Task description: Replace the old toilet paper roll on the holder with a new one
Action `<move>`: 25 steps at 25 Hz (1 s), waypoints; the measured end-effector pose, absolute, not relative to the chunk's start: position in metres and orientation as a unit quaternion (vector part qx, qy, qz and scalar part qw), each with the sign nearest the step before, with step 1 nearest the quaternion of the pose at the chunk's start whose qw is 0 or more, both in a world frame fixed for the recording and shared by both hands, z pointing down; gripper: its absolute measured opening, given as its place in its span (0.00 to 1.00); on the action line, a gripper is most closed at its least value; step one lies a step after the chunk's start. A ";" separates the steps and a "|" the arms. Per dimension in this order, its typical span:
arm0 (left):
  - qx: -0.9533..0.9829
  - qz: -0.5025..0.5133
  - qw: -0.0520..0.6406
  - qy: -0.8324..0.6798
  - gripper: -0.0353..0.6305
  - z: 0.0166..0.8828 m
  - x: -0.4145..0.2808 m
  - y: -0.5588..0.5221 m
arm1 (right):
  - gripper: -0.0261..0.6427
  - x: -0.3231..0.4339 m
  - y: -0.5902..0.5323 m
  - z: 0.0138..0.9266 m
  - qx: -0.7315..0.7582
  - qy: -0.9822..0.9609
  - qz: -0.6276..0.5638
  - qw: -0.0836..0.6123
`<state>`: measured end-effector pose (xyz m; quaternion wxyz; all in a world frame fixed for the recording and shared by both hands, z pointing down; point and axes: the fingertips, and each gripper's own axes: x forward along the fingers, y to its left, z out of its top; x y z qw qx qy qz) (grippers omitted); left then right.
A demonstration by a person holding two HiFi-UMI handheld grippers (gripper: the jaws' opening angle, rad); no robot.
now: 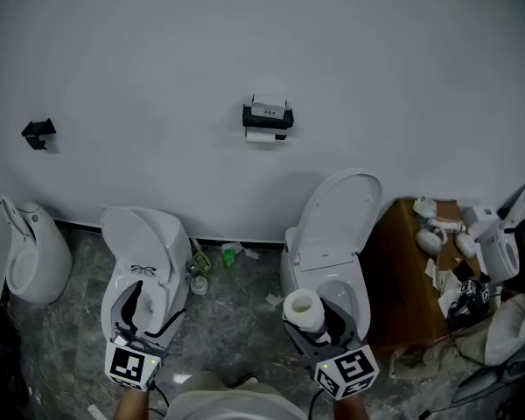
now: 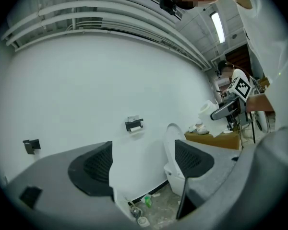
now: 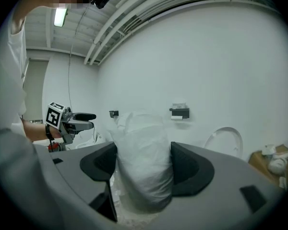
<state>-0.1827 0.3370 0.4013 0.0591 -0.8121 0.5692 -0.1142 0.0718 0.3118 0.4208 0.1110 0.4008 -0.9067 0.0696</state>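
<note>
High on the white wall hangs the black paper holder (image 1: 268,117) with a thin old roll (image 1: 264,135) under it; the same holder (image 2: 134,124) shows small in the left gripper view and as holder (image 3: 180,112) in the right one. My right gripper (image 1: 316,320) is shut on a full white toilet paper roll (image 1: 303,310), held over the right toilet. That roll (image 3: 144,166) fills the gap between the pads. My left gripper (image 1: 154,304) is open and empty, over the left toilet, its jaws (image 2: 143,152) wide apart. Both grippers are well below the holder.
Two white toilets with raised lids stand against the wall, left toilet (image 1: 140,243) and right toilet (image 1: 337,226). A urinal (image 1: 31,252) is at far left, a black bracket (image 1: 38,133) on the wall. A brown box (image 1: 407,278) with fittings stands right. Bottles (image 1: 230,255) lie between the toilets.
</note>
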 end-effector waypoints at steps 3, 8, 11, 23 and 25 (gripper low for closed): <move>-0.804 -0.128 0.060 0.578 0.64 0.406 -0.188 0.334 | 0.52 0.069 0.304 0.425 0.395 -0.910 0.078 0.103; -0.804 -0.136 0.048 0.577 0.64 0.422 -0.194 0.303 | 0.53 0.063 0.278 0.428 0.392 -0.910 0.089 0.105; -0.816 -0.131 0.040 0.562 0.64 0.435 -0.192 0.265 | 0.52 0.058 0.247 0.430 0.401 -0.905 0.085 0.109; -0.863 -0.089 0.072 0.492 0.64 0.413 -0.222 0.052 | 0.52 0.012 0.076 0.402 0.466 -0.871 0.072 0.139; -0.869 -0.083 0.061 0.484 0.64 0.414 -0.231 0.026 | 0.53 0.003 0.055 0.398 0.476 -0.865 0.070 0.139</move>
